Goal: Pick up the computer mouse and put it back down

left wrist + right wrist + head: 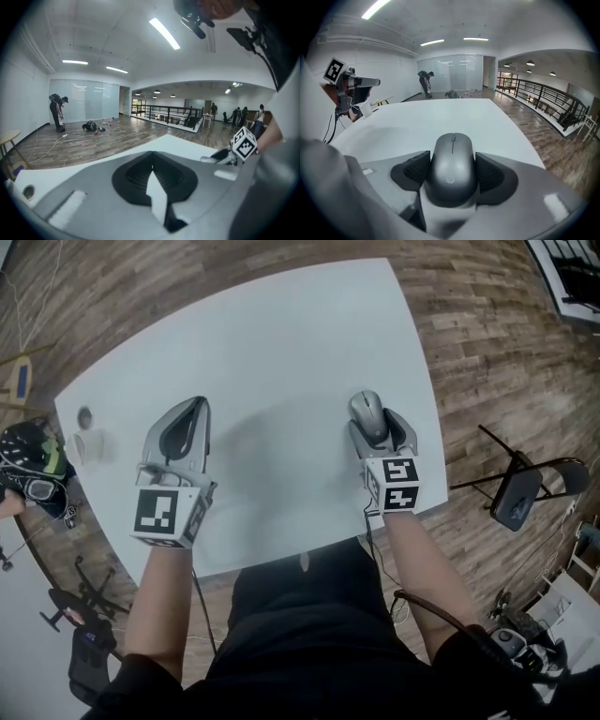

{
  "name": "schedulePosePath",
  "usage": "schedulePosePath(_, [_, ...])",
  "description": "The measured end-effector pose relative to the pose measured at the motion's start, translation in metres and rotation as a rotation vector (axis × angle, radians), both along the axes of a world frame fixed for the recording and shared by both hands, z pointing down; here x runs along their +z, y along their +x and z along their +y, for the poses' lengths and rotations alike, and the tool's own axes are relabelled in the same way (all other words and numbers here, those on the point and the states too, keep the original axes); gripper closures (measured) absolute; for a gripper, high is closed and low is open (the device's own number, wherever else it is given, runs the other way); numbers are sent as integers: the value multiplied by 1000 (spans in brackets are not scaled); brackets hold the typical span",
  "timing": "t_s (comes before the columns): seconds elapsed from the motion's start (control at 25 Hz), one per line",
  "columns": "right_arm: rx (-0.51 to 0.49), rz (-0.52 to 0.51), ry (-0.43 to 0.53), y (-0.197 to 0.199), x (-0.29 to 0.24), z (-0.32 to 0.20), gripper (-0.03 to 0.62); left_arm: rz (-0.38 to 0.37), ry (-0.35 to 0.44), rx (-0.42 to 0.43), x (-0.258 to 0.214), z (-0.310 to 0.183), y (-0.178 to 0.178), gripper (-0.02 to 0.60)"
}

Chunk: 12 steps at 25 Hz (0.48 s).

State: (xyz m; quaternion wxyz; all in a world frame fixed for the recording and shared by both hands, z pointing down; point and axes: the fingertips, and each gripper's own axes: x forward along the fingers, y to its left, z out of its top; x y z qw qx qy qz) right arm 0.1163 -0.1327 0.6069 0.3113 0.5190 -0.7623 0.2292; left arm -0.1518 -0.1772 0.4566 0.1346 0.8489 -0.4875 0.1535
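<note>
A grey computer mouse point(367, 411) point(452, 154) is near the right edge of the white table point(281, 334). My right gripper point(378, 427) point(452, 177) straddles it from behind, and both dark ribbed pads point(412, 169) lie against its sides. The mouse's nose points away from me, past the fingertips. I cannot tell whether it rests on the tabletop or is just off it. My left gripper point(195, 409) point(151, 161) hovers over the table's left part, well apart from the mouse. It is shut, with nothing between its pads.
A small round thing point(84, 416) and a white cup-like thing point(89, 444) stand at the table's left edge. A black folding chair point(525, 488) is on the wooden floor to the right. Dark gear point(28, 460) lies on the floor at left. A person point(57, 110) stands far off.
</note>
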Motion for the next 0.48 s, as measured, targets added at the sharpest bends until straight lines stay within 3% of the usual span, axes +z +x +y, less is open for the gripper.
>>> schedulePosePath(0.48, [27,-29,15,8,-4,-4,293,-21,35,-43,-11,25,-22,577])
